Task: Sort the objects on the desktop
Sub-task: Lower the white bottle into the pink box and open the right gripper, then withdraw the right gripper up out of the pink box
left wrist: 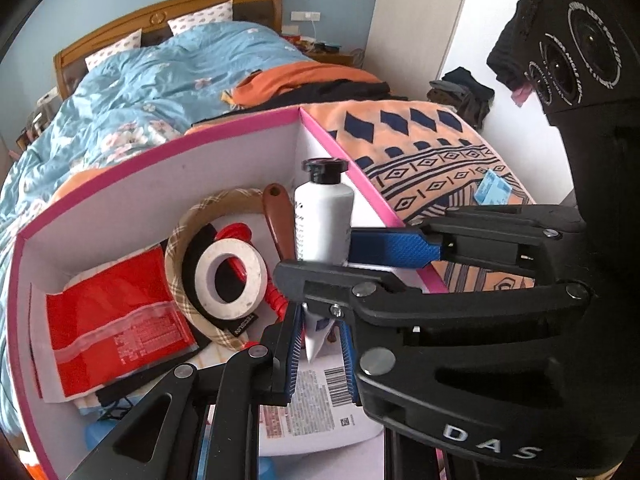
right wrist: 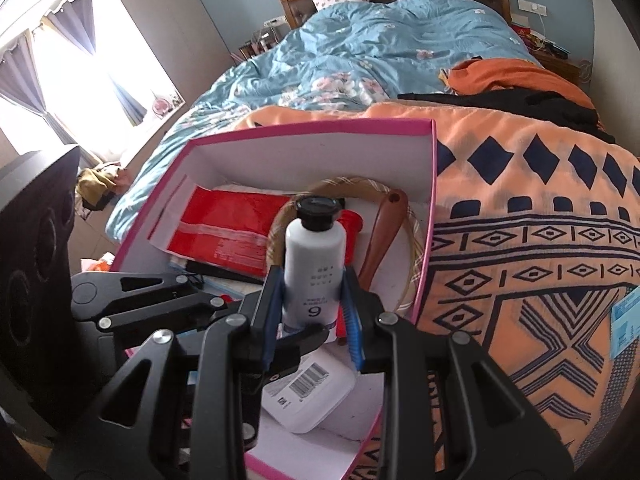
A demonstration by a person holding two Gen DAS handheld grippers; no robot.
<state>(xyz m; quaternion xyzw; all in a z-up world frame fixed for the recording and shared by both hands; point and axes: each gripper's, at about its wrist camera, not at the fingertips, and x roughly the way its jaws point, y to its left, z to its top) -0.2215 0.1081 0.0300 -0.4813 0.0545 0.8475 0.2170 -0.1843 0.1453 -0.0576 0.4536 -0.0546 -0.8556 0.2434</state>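
A white tube with a black cap stands cap-up over the pink-edged box. My right gripper is shut on the tube's body. My left gripper is shut on the tube's flat bottom end from below. In the left wrist view the tube rises behind the right gripper, which crosses from the right. In the box lie a red packet, a roll of white tape, a plaid band, a brown handle and a white labelled bottle.
The box sits on an orange patterned blanket on a bed with a blue floral quilt. A blue card lies on the blanket at the right. A window is at the left, a wooden headboard at the back.
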